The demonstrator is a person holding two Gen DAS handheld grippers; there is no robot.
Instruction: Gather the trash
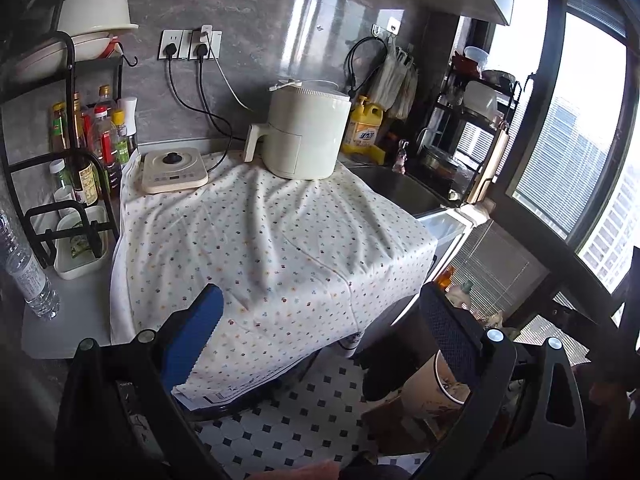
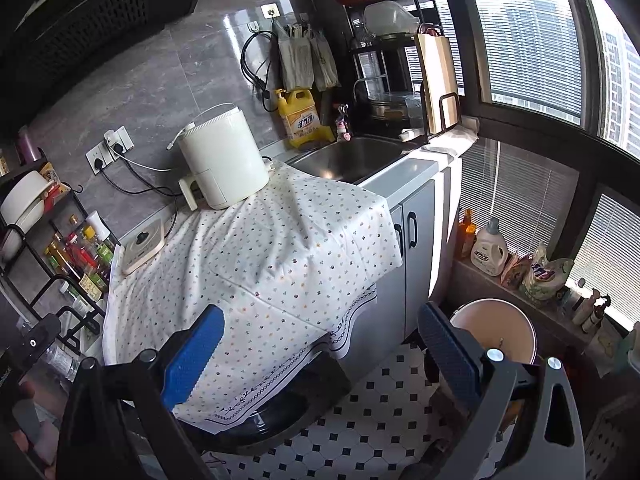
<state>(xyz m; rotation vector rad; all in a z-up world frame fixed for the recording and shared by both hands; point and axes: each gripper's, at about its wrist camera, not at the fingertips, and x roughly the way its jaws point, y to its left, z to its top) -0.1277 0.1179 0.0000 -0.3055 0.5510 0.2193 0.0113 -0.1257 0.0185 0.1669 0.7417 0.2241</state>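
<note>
Nearest in the left wrist view, the left gripper (image 1: 320,332) hangs with its jaws spread wide and nothing between them; the right gripper (image 2: 320,340) is likewise wide open and empty. Below the right one, on the tiled floor (image 2: 372,412) beside the cabinet (image 2: 416,248), stands a round bin (image 2: 496,332) with a pale rim, its mouth open upward; this looks like where trash belongs.

The spotted cloth (image 1: 256,240) over the counter lies bare of litter. The only likely trash I can pick out is the clear plastic bottle (image 1: 30,276) standing upright at the counter's left edge, near a white tray (image 1: 80,248); whether it is empty I cannot tell.

If the bottle is the target, the left gripper should swing left, close across its middle rather than its cap, and keep it upright and clear of the black rack (image 1: 60,160) beside it.

Farther back sit a flat white cooker (image 1: 174,170) and a tall white appliance (image 1: 304,132). A yellow jug (image 2: 302,120) and a white detergent bottle (image 2: 488,248) carry printed labels, unreadable here.
</note>
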